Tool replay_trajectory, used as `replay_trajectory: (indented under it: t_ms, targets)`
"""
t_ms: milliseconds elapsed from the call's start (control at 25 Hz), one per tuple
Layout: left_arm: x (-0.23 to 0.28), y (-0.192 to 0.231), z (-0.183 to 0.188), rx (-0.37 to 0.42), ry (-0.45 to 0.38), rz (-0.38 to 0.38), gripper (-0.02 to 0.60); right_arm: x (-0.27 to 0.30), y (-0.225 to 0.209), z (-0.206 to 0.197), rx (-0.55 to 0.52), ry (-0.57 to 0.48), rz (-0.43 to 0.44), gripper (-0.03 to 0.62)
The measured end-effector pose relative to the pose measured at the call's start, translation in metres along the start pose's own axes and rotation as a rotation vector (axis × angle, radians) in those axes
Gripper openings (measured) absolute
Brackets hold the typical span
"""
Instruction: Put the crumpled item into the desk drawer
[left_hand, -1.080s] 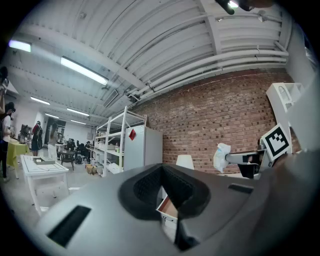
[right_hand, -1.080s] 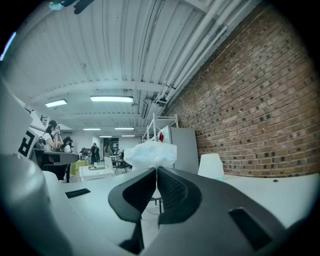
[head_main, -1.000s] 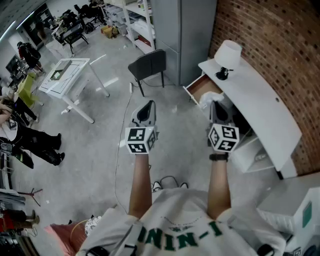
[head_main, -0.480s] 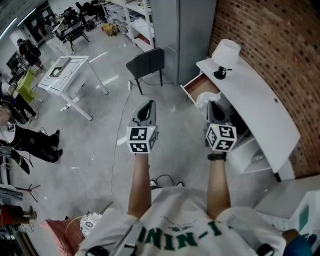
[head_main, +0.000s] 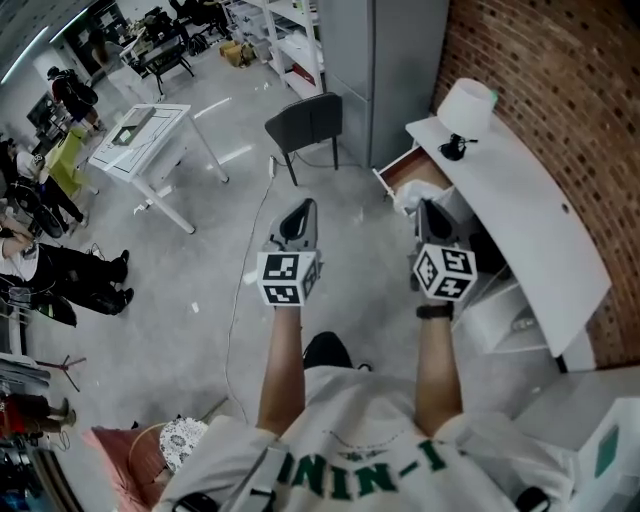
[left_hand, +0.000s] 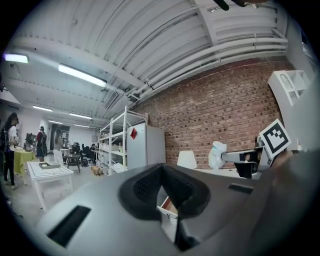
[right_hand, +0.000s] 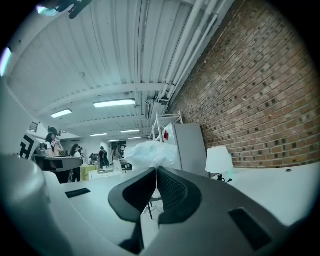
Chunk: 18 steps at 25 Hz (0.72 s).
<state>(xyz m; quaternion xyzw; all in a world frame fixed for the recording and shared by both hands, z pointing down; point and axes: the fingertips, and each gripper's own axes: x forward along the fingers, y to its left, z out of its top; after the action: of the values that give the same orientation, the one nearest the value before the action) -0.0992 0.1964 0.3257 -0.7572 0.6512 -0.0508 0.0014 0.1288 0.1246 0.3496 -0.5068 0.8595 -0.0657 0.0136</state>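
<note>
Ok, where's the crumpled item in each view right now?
Head view: the crumpled item is right of centre, at the tip of the right tool, by the open drawer.
Left gripper view: at the right, mid-height, on the end of the other tool.
Right gripper view: in the centre, pinched between the jaws.
Shared landmark: the white lamp.

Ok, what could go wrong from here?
1. The right hand-held gripper pinches only a thin edge of the crumpled item; the bulk bulges past the jaws and might slip out.
2. The item hangs near the front rim of the open drawer; an early release could drop it on the floor.
3. The lamp stands on the desk just above; a high reach may knock it.
</note>
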Motion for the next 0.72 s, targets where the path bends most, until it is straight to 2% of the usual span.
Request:
replay_trajectory:
  t_ms: [320, 480, 720]
  targets:
    - [0.063, 0.007, -0.017, -0.013, -0.005, -0.064, 0.000, 0.043, -0.021, -0.016, 0.012, 0.011, -0.030, 0.011]
    - [0.126, 0.025, -0.016, -0.005, -0.009, -0.121, 0.000, 0.090, -0.042, -0.018, 0.011, 0.014, -0.084, 0.011]
    - [0.228, 0.059, 0.011, -0.009, -0.032, -0.203, 0.000, 0.166, -0.064, 0.001, 0.015, 0.000, -0.160, 0.012]
